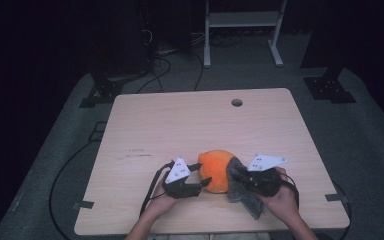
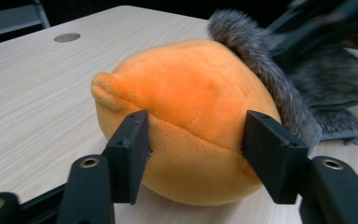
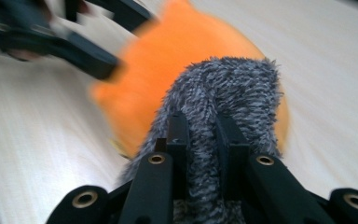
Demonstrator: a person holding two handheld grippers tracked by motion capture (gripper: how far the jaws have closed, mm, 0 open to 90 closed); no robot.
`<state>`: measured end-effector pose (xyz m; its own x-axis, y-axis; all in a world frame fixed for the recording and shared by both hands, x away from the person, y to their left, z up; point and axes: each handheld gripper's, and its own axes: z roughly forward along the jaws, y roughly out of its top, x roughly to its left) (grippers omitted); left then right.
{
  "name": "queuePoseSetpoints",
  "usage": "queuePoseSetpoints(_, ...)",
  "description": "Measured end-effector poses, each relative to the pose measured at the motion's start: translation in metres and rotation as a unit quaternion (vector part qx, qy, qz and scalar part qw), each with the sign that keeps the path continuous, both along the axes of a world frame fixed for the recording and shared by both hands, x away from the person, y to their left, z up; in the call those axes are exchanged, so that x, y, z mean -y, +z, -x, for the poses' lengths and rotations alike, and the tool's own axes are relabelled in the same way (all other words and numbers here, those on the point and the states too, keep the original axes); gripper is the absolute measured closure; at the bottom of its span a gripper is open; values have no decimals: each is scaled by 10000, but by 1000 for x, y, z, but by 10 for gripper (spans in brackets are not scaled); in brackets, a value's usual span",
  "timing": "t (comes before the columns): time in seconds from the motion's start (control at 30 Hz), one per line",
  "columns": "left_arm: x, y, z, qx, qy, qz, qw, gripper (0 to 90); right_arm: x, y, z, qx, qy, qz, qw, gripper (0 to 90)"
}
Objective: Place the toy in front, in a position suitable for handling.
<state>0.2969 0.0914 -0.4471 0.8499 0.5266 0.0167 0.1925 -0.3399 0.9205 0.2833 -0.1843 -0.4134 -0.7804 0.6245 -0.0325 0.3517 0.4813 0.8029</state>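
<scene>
Left gripper view showed the left hand-held gripper clamped on the orange plush on the worktop, while the right hand-held gripper pinched its grey fur.

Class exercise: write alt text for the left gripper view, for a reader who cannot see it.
Two black tongs press on either side of an orange plush toy resting on a light wooden table. Grey fur fabric wraps the toy's far side.

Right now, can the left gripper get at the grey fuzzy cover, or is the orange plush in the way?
Probably not directly: the left gripper straddles the orange plush, which sits between it and the grey fuzzy cover pinched by the right gripper.
</scene>
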Motion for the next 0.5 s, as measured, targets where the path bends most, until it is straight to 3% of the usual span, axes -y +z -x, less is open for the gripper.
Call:
queuePoseSetpoints(0.07, 1, -1, 0, 53, 13, -70, 10000, 427, -14, 5, 10, 232, 270, 92, 9993, 772)
queuePoseSetpoints(0.17, -1, -2, 0, 58, 43, -190, 9998, 432, -28, 0, 14, 372, 373, 454, 9976, 772)
queuePoseSetpoints(0.27, -3, -2, 0, 9, 29, -142, 9999, 436, -18, -2, 7, 134, 367, 394, 9985, 773)
queuePoseSetpoints(0.33, -4, -3, -1, -46, 27, -67, 10000, 434, -4, -4, 4, 27, 178, 555, 9983, 774)
queuePoseSetpoints(0.43, -3, -2, -4, -151, 5, 125, 9998, 434, 0, -1, 8, 79, 160, 493, 9986, 774)
queuePoseSetpoints(0.5, -1, -1, -4, -164, -39, 181, 9997, 434, -10, 5, 13, 140, 441, 265, 9986, 771)
